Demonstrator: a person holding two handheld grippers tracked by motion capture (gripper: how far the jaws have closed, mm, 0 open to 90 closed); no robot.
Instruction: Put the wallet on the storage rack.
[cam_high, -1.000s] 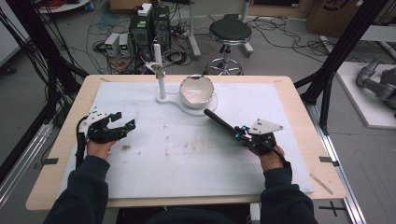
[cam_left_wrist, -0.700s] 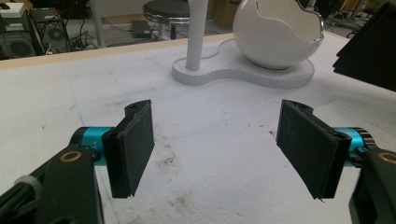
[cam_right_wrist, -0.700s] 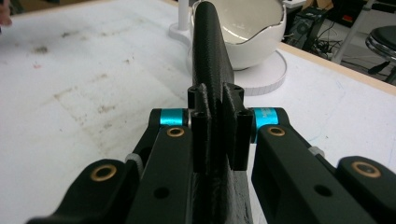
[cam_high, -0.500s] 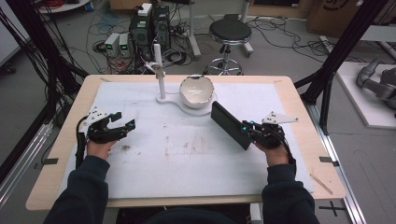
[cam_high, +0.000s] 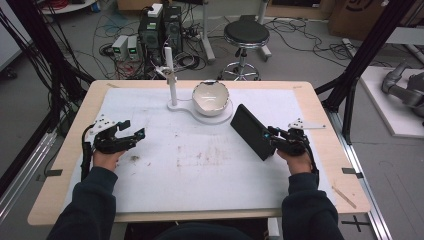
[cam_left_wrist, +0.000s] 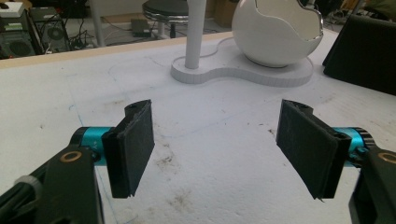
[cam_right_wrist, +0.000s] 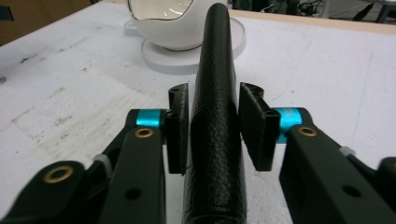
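In the right gripper view the jaws of the right gripper (cam_right_wrist: 214, 133) have just been opening and now stand a little apart, with a black leather-textured case (cam_right_wrist: 215, 116) between them; one pad lies close against its side and a narrow gap shows at the other, so the pads do not press it. The case stands on its long edge, running from the gripper toward the white bowl (cam_right_wrist: 173, 21) on its white base (the bowl has a wavy rim). From the high view the case (cam_high: 251, 131) sits near the table's right edge, angled toward the far middle, with the right gripper (cam_high: 272, 137) at its near end. The left gripper (cam_left_wrist: 224, 149) has its jaws wide apart, with bare stained table cover (cam_left_wrist: 219, 140) between the pads; it rests near the table's left edge (cam_high: 60, 150), well apart from the case.
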